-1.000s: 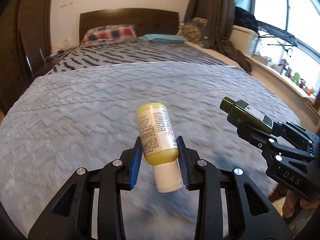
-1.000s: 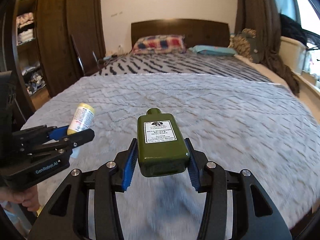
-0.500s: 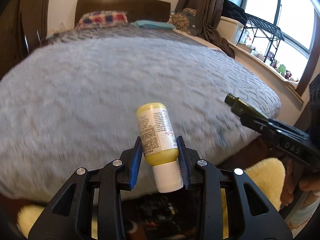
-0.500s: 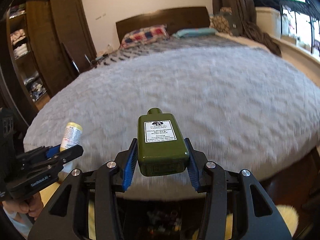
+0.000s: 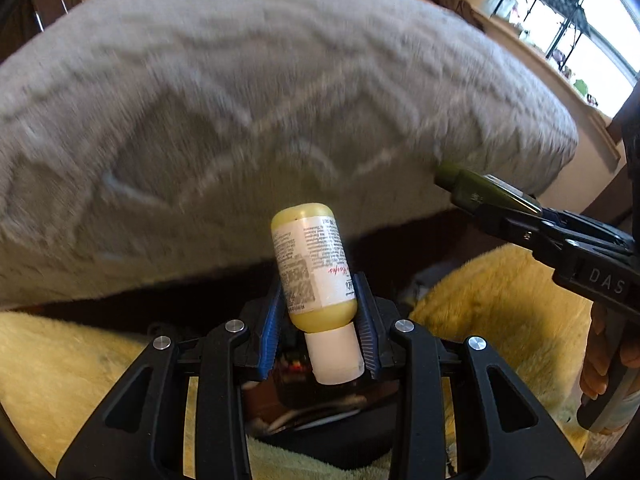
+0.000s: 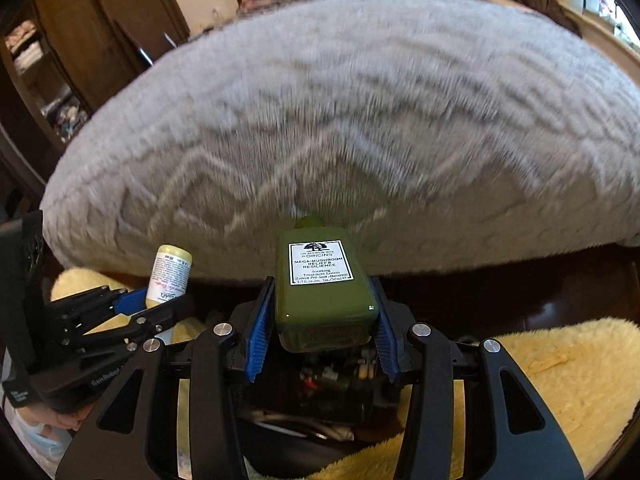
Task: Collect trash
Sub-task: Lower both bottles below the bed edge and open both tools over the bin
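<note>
My left gripper [image 5: 318, 320] is shut on a small yellow bottle [image 5: 310, 264] with a white label and a white cap toward the camera. My right gripper [image 6: 322, 320] is shut on a squat green lotion bottle [image 6: 324, 288] with a white label, neck pointing away. Each gripper shows in the other's view: the right gripper [image 5: 464, 192] with the green bottle [image 5: 486, 194] at the right, the left gripper [image 6: 164, 300] with the yellow bottle [image 6: 168, 276] at the left. Both hang beyond the foot of the bed, above a dark bin [image 6: 340, 376] with mixed trash in it.
The grey fluffy blanket [image 5: 260, 100] on the bed fills the upper half of both views. Yellow shaggy rugs [image 6: 560, 376] lie on the dark floor on either side of the bin. A dark wardrobe [image 6: 60, 60] stands left; a window [image 5: 580, 20] is at right.
Both grippers have sunk and tipped downward, from over the bed to past its foot edge. The floor, yellow rugs and dark bin have come into view. Both bottles stay gripped.
</note>
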{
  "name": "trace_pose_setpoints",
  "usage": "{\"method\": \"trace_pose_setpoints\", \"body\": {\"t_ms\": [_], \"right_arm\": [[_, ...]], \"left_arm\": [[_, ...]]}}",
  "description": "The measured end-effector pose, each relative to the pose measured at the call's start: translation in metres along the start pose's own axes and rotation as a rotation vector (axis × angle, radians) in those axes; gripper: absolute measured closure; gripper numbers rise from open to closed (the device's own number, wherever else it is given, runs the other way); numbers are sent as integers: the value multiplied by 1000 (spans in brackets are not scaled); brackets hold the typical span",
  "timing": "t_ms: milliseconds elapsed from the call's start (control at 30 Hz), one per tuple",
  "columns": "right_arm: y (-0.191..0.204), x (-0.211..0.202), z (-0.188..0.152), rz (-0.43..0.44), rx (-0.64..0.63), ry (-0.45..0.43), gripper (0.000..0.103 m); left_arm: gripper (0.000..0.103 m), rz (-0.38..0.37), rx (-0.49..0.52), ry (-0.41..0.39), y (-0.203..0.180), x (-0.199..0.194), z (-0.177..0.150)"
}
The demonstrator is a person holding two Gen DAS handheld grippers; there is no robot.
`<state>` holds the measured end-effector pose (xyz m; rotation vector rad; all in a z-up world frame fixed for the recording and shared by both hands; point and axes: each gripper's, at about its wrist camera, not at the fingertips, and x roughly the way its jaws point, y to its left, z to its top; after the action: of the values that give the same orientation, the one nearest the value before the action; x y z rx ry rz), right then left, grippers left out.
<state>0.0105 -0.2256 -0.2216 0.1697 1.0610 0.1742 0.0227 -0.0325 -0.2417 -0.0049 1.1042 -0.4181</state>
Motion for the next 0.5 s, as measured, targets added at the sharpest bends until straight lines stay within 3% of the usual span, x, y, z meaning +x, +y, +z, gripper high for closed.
{"method": "trace_pose_setpoints", "body": {"t_ms": [200,500], "right_arm": [[-4,33,-15,-9,15,99,57],[-9,66,-23,-3,32,186,57]], "left_arm": [[73,-21,4,105,3,34,-18],[73,-29,11,177,6,62,-24]]}}
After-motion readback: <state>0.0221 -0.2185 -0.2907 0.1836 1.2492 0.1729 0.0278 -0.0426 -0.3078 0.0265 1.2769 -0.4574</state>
